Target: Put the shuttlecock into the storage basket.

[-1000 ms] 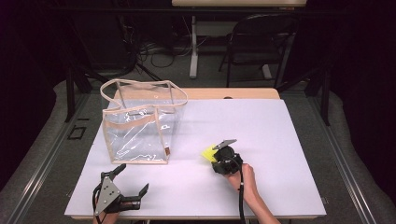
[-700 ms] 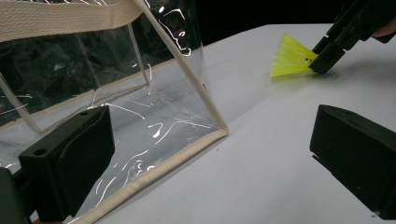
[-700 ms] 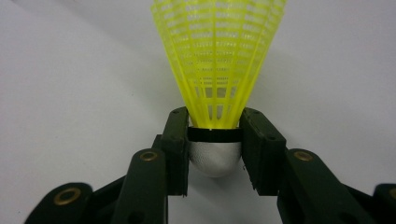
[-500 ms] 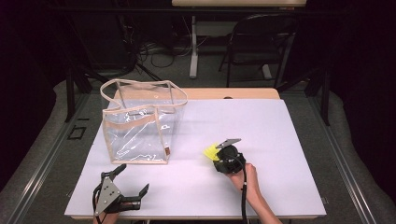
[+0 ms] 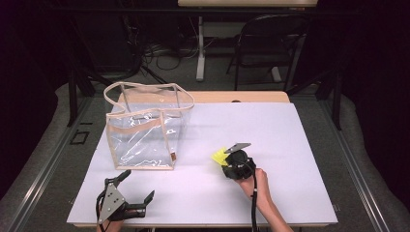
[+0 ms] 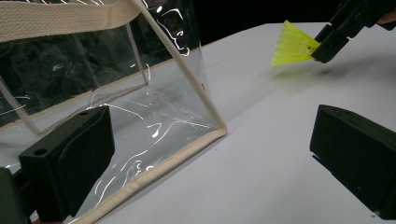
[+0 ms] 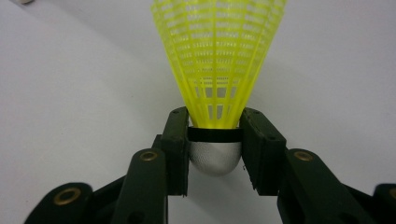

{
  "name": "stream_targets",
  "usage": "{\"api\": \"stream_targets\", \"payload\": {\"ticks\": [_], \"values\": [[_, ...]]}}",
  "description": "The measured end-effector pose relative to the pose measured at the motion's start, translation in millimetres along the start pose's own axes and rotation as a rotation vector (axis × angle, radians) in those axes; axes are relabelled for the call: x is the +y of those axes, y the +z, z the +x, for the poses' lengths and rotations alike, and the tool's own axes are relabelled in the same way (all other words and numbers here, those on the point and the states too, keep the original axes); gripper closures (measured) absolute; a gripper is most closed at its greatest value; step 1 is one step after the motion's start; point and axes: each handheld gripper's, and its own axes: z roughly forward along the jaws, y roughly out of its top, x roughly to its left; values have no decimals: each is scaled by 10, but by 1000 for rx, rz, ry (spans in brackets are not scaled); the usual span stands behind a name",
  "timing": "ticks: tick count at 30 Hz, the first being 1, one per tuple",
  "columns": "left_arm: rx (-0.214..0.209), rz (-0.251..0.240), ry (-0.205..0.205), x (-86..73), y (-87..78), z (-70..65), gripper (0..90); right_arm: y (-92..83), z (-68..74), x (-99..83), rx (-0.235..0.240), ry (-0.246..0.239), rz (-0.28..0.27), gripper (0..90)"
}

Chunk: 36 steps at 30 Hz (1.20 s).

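A yellow plastic shuttlecock with a silvery cork is clamped at its base by my right gripper. In the high view that gripper sits right of the table's middle, the shuttlecock pointing left toward a clear tote bag with beige trim. The bag stands upright and open at the left. My left gripper rests near the front edge, just in front of the bag, jaws wide apart and empty. In the left gripper view the bag's corner is close, and the shuttlecock hangs farther off.
The white table top stretches to the right and behind the bag. A wooden strip runs along the far edge. A dark chair and a desk leg stand beyond the table.
My right gripper with the shuttlecock has drifted slightly toward the front right. The left gripper and the bag have stayed put.
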Motion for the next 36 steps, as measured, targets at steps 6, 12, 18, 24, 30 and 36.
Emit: {"api": "stream_targets", "payload": {"ticks": [6, 12, 18, 24, 30, 36], "values": [[0, 0, 1, 0, 1, -2, 0, -46, -4, 11, -1, -5, -13, 642], [2, 0, 2, 0, 0, -3, 0, -100, -18, 24, -3, -7, -23, 642], [3, 0, 3, 0, -1, -2, 0, -126, -26, 31, -7, -9, -34, 642], [5, 3, 4, -1, 0, 0, 0, -187, -44, 51, -8, -11, -37, 642], [5, 7, 6, -1, 4, -1, 0, -239, -47, 70, -16, -17, -43, 642], [3, 3, 2, -1, 6, -6, 0, -297, -57, 82, -15, -17, -53, 642]]}}
